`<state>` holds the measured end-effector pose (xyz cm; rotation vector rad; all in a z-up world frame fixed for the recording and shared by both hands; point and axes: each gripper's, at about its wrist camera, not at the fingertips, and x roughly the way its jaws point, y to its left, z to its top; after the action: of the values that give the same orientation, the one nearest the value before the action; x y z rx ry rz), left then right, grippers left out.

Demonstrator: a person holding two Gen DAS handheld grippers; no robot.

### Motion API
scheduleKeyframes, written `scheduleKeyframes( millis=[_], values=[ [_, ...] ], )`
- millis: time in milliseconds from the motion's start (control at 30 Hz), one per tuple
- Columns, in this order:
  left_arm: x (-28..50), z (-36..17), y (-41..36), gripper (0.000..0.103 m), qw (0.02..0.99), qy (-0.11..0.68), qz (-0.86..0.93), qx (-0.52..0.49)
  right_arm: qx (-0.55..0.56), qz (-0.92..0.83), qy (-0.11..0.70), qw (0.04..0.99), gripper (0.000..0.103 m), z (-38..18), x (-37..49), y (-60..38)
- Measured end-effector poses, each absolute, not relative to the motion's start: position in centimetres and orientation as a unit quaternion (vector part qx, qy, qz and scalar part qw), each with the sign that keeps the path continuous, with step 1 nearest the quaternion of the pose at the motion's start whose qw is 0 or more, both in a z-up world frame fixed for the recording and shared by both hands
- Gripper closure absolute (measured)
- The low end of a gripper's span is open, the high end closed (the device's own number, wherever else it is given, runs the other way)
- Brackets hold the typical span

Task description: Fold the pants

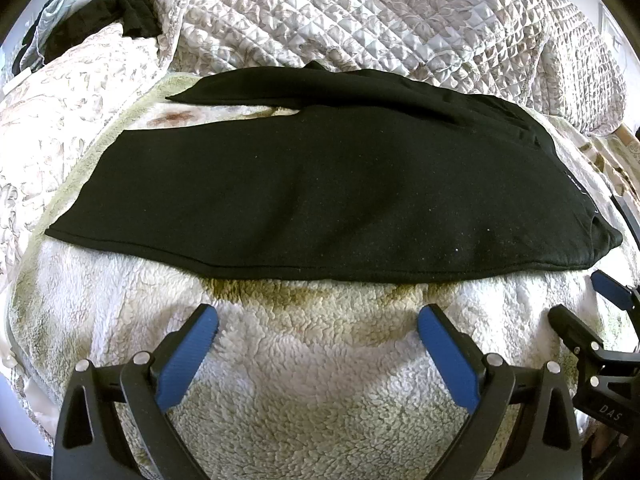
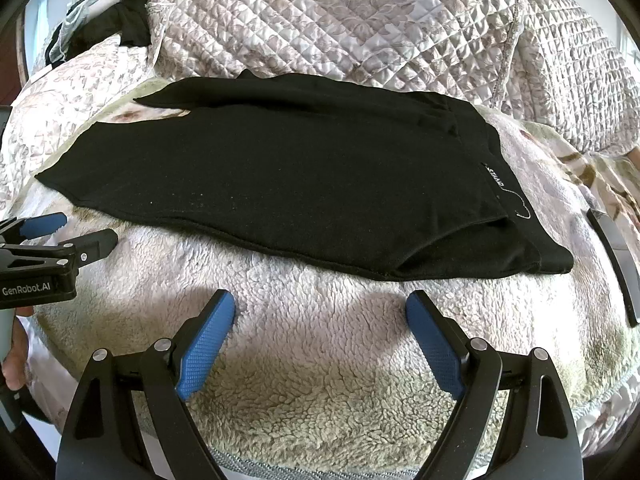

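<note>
Black pants (image 1: pixel 320 192) lie flat on a fluffy white blanket (image 1: pixel 304 380), folded lengthwise, leg ends to the left and waistband to the right. In the right wrist view the pants (image 2: pixel 300 176) show a white label at the waistband (image 2: pixel 496 178). My left gripper (image 1: pixel 318 316) is open and empty, just short of the pants' near edge. My right gripper (image 2: pixel 320 304) is open and empty, also just short of the near edge, toward the waistband. The right gripper shows at the right edge of the left wrist view (image 1: pixel 592 320); the left gripper shows at the left of the right wrist view (image 2: pixel 80 236).
A quilted floral bedspread (image 1: pixel 360 20) is heaped behind the pants. Dark clothing (image 1: pixel 128 12) lies at the back left. A dark strap-like object (image 2: pixel 616 264) lies on the blanket (image 2: pixel 320 360) at the right.
</note>
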<state>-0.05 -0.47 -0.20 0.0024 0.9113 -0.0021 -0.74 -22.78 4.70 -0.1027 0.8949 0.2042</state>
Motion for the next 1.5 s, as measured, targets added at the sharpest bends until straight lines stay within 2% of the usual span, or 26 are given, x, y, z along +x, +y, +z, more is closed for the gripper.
scheduleKeyframes(
  millis=[1500],
  values=[
    [-0.05,-0.20,-0.42,0.001,0.898,0.440,-0.001,0.002,-0.050,0.098,0.426,0.898,0.016,4.31,-0.99,-22.75]
  ],
)
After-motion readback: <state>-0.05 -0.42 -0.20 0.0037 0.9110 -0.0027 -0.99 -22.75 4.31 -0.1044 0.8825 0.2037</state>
